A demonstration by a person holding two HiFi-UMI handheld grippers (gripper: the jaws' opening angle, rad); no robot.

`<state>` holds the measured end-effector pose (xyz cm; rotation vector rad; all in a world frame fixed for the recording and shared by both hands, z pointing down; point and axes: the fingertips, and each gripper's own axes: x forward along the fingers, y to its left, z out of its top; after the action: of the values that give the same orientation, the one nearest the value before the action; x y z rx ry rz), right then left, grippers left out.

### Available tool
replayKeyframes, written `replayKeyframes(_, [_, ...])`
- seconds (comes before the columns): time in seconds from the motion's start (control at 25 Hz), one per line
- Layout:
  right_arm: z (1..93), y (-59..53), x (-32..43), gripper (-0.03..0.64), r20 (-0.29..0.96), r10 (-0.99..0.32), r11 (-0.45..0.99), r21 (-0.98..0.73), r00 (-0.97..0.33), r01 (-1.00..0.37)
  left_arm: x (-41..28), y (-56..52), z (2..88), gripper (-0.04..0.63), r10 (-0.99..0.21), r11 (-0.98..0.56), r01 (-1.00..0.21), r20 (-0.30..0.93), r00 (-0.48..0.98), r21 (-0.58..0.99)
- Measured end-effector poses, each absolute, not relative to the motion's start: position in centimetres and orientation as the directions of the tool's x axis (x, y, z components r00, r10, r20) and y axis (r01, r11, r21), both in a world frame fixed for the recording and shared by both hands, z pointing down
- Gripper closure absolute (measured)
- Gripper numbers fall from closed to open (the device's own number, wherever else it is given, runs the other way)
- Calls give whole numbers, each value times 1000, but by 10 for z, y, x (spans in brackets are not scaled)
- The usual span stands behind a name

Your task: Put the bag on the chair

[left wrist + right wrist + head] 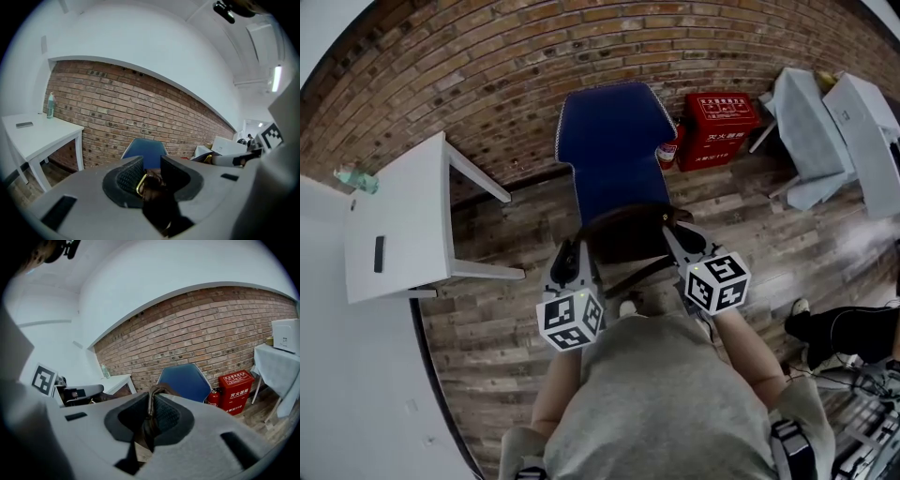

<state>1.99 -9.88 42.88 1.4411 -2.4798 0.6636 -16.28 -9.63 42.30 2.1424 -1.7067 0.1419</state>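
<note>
The wall is red-brown brick, with white wall above it. The floor is wood planks. A white bench stands at the left by the bricks. A blue chair is against the wall, a red box just beside it. A table under a white cloth is at the right. A long light glows up high.

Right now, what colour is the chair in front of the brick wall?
The chair is dark blue with a paler edge; the head view shows it best.
</note>
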Motion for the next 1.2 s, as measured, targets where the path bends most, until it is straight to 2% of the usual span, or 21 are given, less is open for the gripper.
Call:
replayKeyframes(0.48, [455, -163, 23, 591, 407, -782, 388, -275, -472, -880, -162, -163, 452, 489, -899, -183, -948, 346, 268, 261])
replayKeyframes(1.2, [546, -285, 45, 591, 499, -722, 397, -270, -480, -877, -139, -280, 539, 489, -878, -145, -959, 416, 239, 245])
